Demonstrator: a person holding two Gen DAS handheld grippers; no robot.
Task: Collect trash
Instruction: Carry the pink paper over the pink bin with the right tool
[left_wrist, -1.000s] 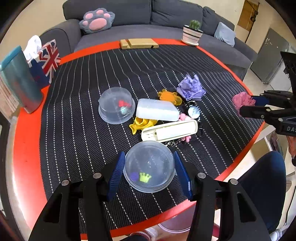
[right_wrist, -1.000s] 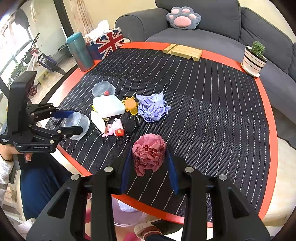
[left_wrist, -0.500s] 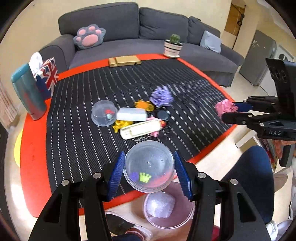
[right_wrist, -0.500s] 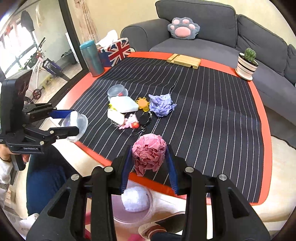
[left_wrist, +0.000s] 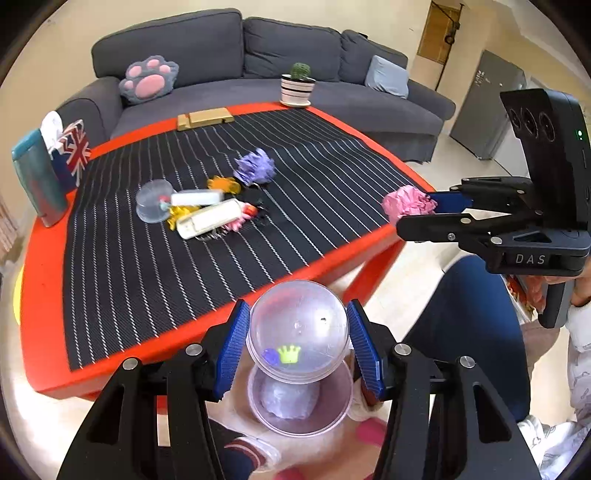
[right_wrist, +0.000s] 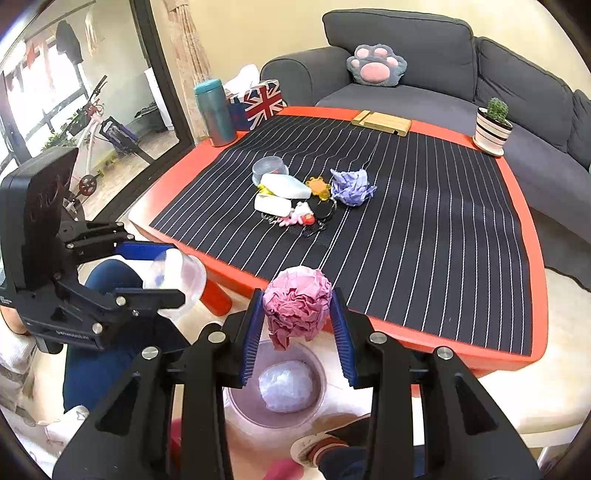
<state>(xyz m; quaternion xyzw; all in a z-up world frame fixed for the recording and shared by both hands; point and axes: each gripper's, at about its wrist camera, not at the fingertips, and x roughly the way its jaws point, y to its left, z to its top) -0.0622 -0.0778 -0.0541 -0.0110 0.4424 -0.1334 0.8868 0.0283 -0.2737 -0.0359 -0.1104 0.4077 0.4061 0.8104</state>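
Table (left_wrist: 44, 258) behind, with purple paper wad (left_wrist: 255, 166) left among toys. Bin (right_wrist: 240, 410) on floor below. Left hand-held gripper (left_wrist: 299, 343) clamping clear capsule (left_wrist: 299, 325), right hand-held gripper (right_wrist: 297, 321) clamping pink paper wad (right_wrist: 297, 302), both above bin. Drop step; next, probably opening jaws over bin.

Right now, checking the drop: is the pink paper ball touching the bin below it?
Apart. The right wrist view shows the pink paper ball clamped in the right gripper, hanging above the bin with its rim and a white wad visible beneath.
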